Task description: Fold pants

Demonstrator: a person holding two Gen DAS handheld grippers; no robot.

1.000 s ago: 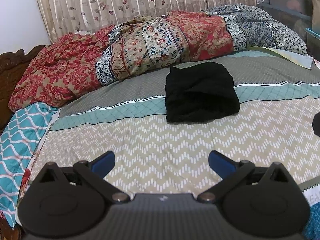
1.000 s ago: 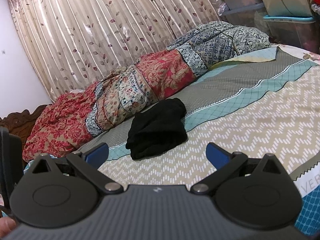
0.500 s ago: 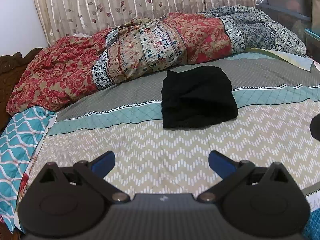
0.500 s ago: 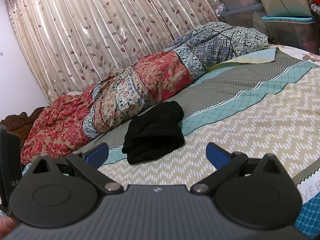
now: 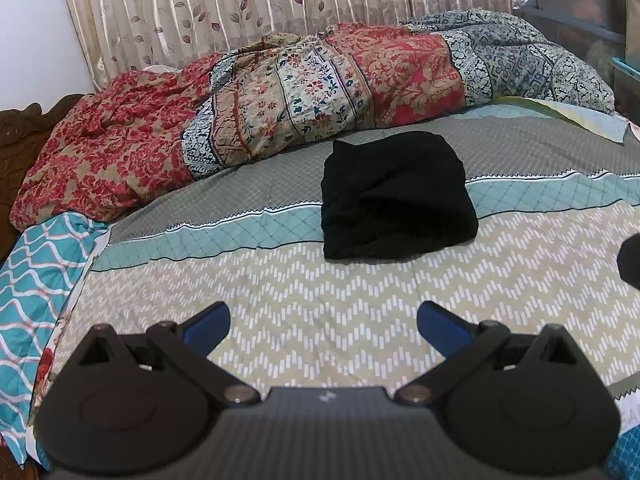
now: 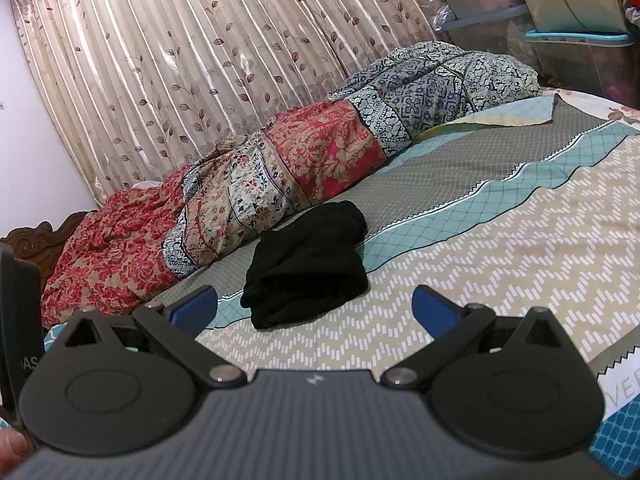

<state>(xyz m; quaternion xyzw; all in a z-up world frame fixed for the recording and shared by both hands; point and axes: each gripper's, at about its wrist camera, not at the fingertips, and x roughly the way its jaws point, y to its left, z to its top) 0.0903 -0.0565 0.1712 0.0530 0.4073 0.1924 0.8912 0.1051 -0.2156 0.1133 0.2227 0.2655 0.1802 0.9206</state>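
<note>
Jaws on both tools stand spread wide with nothing between them: left gripper (image 5: 323, 322) and right gripper (image 6: 315, 307) each hang over the chevron-print bedsheet (image 5: 360, 312), clear of the cloth. One pair of black pants (image 5: 396, 196) lies ahead of them on the bed, across the teal band, already gathered into a compact squarish bundle; the right wrist view shows the same bundle (image 6: 308, 268) with stacked layers at its near edge. Judgement: folding looks essentially finished, so the step in hand is release and retreat. To do it well, keep both tools apart and lifted off the sheet, avoid snagging the near edge, and only return if a layer needs squaring. Count: pants, one; grippers, two; rumpled patchwork quilt (image 5: 280, 96) behind the pants, one; leaf-print curtain (image 6: 192, 64), one.
</note>
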